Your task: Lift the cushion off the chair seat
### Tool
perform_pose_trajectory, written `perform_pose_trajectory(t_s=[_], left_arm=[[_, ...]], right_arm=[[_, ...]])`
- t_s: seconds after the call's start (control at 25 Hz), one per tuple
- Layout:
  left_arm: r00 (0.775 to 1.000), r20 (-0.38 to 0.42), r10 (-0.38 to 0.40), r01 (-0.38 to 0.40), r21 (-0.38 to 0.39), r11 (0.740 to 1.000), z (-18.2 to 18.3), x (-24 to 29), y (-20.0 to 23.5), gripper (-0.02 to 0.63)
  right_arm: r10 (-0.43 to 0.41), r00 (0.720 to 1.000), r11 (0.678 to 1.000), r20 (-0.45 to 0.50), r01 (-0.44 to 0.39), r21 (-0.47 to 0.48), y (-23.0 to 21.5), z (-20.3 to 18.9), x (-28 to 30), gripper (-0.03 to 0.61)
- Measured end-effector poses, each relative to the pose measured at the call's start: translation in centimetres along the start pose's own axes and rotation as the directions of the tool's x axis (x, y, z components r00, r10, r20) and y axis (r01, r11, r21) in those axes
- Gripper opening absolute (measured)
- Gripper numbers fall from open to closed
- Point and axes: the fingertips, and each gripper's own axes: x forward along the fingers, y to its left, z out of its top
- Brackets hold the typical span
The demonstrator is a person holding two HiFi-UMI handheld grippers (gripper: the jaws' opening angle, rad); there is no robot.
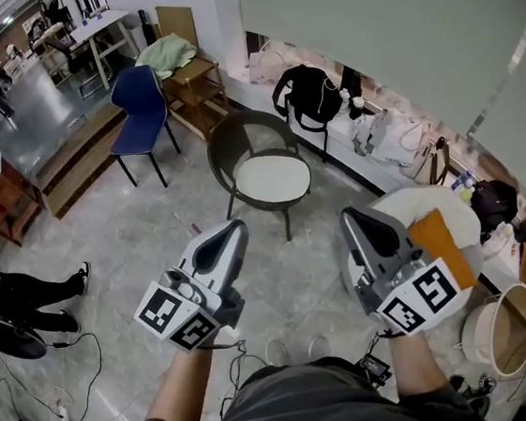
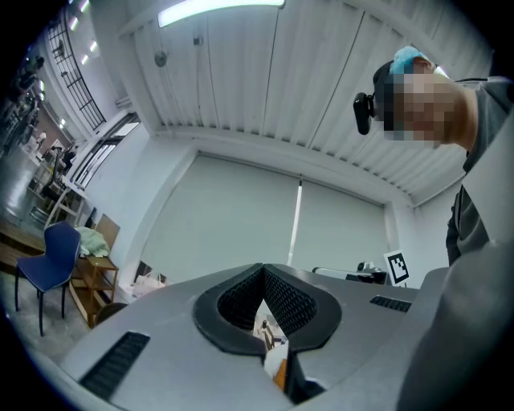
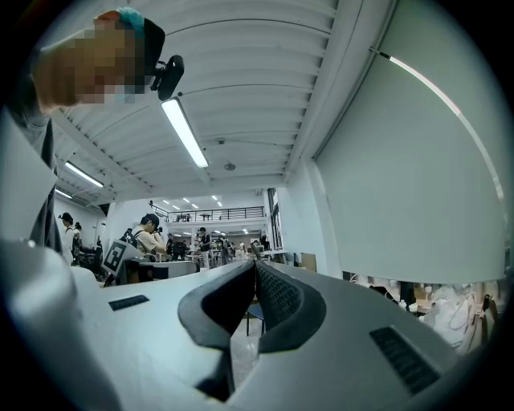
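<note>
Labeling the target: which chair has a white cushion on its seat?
The dark round chair in the middle, white cushion on its seat; the blue chair's seat is bare.

Grey floor (image 1: 134, 238) bears a round chair (image 1: 222, 143) ahead of the left gripper (image 1: 232, 227), a white cushion (image 1: 272, 177) on its seat; possibly cables (image 1: 73, 368) to the gripper's left.

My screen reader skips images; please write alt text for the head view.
A white round cushion lies on the seat of a dark round-backed chair. Nearer the camera, a person holds the grey left gripper and right gripper, both shut and empty, short of it.
</note>
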Motion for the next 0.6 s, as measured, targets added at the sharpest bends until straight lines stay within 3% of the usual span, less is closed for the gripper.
perform_pose_trajectory(t_s=[0.6], left_arm=[[1.000, -0.013, -0.021, 0.021, 0.011, 1.000, 0.1, -2.7, 2.6, 0.009]], right_arm=[[-0.011, 1.000, 1.000, 0.000, 0.011, 0.021, 3.2, -1.4, 2.0, 0.012]])
